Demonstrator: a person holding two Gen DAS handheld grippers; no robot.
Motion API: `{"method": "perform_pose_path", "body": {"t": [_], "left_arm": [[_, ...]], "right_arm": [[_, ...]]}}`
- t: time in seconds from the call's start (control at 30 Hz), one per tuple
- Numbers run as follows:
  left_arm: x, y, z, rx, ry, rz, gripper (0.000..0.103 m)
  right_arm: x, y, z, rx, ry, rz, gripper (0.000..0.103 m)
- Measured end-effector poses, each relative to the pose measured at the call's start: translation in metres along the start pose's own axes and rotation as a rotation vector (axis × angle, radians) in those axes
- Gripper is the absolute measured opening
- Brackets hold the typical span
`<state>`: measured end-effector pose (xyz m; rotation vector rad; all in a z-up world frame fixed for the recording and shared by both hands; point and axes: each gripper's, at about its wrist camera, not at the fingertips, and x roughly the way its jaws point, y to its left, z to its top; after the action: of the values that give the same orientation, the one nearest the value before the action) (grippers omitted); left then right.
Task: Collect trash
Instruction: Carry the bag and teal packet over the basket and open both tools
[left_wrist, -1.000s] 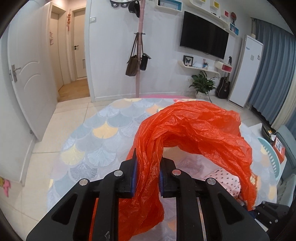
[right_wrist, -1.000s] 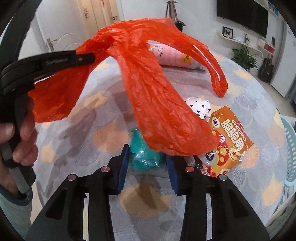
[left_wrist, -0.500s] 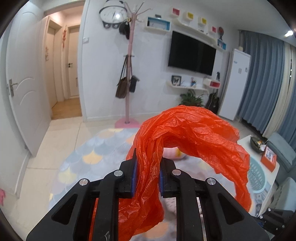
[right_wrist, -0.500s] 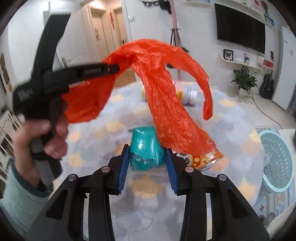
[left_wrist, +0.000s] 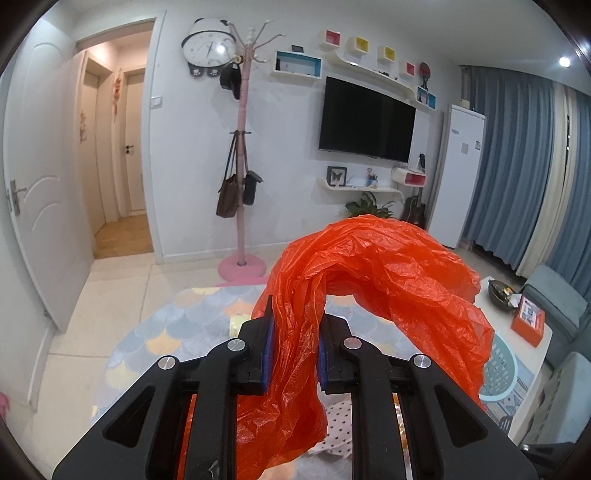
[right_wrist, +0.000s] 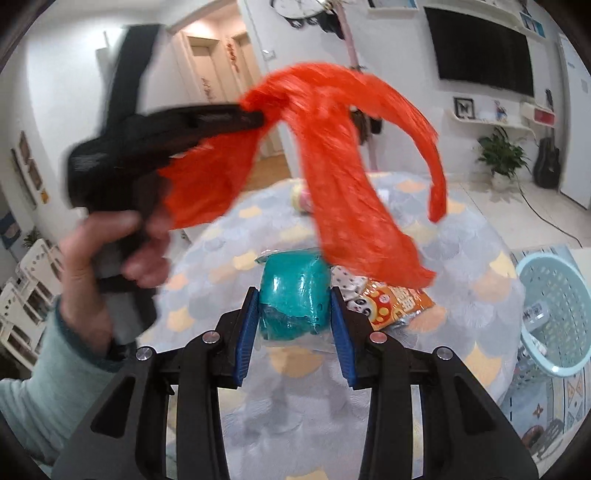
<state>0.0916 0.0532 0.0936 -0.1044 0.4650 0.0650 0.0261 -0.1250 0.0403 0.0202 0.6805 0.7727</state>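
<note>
- Both grippers have risen since the earlier frames: the left wrist view, which a second ago showed mostly the scale-patterned rug (left_wrist: 173, 325), now takes in the wall with the television and coat stand, and the teal wrapper has come up off the rug with the right gripper.
- Left gripper (left_wrist: 293, 341) is clamped on a bunched edge of the orange plastic bag (left_wrist: 391, 280); the rest of the bag arches forward and hangs limp, its mouth not spread.
- Right gripper (right_wrist: 293, 321) is closed on the crumpled teal wrapper (right_wrist: 293, 291), held above the rug, just below the bag's hanging fold (right_wrist: 343, 206).
- A person's hand (right_wrist: 110, 251) holds the left tool, blurred in the right wrist view.
- Still lying on the rug: an orange snack packet (right_wrist: 399, 302), a white packet with black dots (right_wrist: 345, 282) and a pale tube-shaped pack (right_wrist: 301, 195) further off.
- To do this step well, I judge the bag's mouth must be found first; it looks collapsed, so the wrapper should be nosed under the free rim, not pushed against the outside film.
- Keep the left grip firm and raised so the bag hangs open beneath it.
- Release the wrapper only once it is plainly inside; the thin film may catch on the right fingers (right_wrist: 245, 332) when they pull out.
</note>
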Motion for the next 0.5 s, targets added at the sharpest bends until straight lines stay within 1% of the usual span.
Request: {"method": "perform_pose_path", "body": {"t": [0.13, 0.27, 0.33, 0.43, 0.5], "left_arm": [[0.001, -0.011, 0.002, 0.009, -0.003, 0.006, 0.016], [0.004, -0.021, 0.002, 0.022, -0.001, 0.003, 0.016], [0.006, -0.032, 0.004, 0.036, 0.0, -0.008, 0.016], [0.011, -0.049, 0.005, 0.067, 0.001, -0.024, 0.016], [0.015, -0.061, 0.006, 0.085, 0.005, -0.039, 0.016]], "right_arm": [[-0.023, -0.003, 0.004, 0.0, -0.058, 0.013, 0.035], [-0.053, -0.022, 0.009, 0.057, -0.133, 0.041, 0.035], [-0.066, -0.035, 0.011, 0.082, -0.173, 0.01, 0.035], [-0.083, -0.066, 0.014, 0.125, -0.23, -0.105, 0.035], [-0.091, -0.09, 0.016, 0.168, -0.25, -0.157, 0.035]]}}
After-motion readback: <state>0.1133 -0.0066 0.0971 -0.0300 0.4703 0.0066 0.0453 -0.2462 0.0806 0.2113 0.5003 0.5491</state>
